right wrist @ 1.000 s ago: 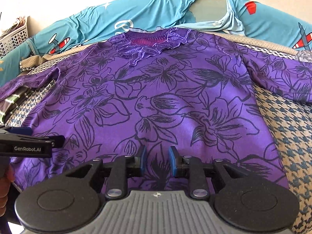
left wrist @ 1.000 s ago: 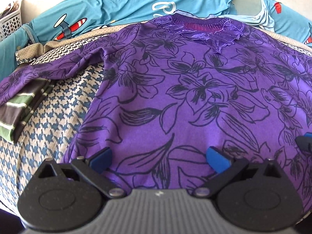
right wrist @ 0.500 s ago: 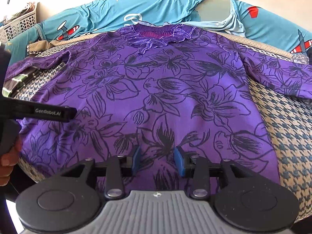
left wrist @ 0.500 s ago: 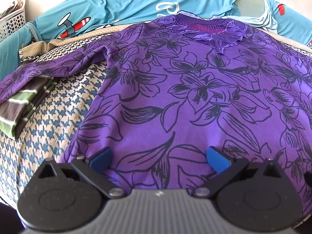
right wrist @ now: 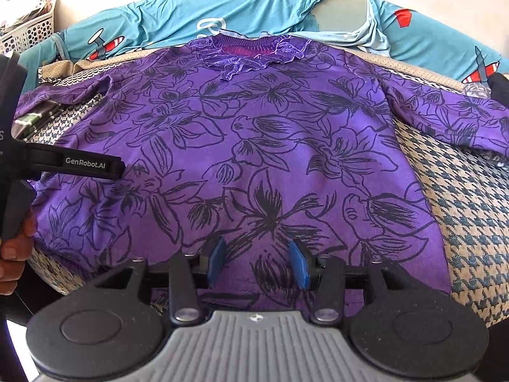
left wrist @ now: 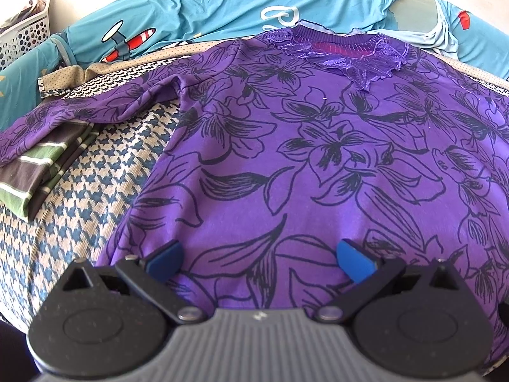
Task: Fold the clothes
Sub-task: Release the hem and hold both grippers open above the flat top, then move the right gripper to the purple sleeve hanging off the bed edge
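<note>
A purple floral top [left wrist: 318,159] lies spread flat, front up, on a houndstooth-patterned bed cover [left wrist: 79,207], its lace neckline [left wrist: 346,60] toward twelve o'clock and its hem toward six. One sleeve runs out to nine o'clock and drapes over a folded green-striped garment [left wrist: 35,172]; the other sleeve [right wrist: 461,117] runs out to three o'clock. Beyond the neckline, at twelve, lies a teal sheet printed with planes [left wrist: 206,9], and a white perforated basket [left wrist: 22,35] stands at ten o'clock.

The left gripper [left wrist: 259,259] hovers over the hem near the top's left edge, its jaws released wide, with nothing pinched. The right gripper [right wrist: 256,262] is over the middle of the hem, its jaws opening, the fabric below them but not clamped. A person's hand [right wrist: 12,248] holds the left tool at eight o'clock in the right wrist view.
</note>
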The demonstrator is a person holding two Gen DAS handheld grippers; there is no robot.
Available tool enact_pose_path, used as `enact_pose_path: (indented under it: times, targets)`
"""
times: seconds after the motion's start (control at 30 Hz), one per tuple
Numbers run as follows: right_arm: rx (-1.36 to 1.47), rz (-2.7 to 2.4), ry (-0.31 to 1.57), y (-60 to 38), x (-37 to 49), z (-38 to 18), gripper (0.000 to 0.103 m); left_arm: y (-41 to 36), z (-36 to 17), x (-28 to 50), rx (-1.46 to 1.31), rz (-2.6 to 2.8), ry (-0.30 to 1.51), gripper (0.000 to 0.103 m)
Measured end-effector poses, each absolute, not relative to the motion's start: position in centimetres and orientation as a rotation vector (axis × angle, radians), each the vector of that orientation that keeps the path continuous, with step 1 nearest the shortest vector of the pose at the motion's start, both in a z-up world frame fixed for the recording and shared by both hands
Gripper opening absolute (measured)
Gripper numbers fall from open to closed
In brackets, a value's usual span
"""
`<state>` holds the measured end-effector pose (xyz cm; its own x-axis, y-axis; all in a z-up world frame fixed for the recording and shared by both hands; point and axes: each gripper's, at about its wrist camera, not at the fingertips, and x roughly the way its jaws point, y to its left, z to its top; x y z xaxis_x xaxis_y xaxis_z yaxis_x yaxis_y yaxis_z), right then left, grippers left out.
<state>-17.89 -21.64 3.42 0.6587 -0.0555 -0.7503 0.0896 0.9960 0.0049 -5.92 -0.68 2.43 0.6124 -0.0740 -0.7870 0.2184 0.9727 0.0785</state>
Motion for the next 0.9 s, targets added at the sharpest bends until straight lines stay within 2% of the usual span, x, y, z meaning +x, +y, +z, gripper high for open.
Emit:
enact_pose_path:
  times: [0.47,0.9]
  targets:
    - [0.017,-0.141,0.834,-23.4,-16.3,5.0,0.045,-0.9,2.6,-5.7,0.161,-0.149,0.917,0.103]
    - [0.208,-0.410,0.740,-33.7,-14.1,7.9,0.050,-0.7,2.5,-6.0,0.161,-0.158,0.888,0.103]
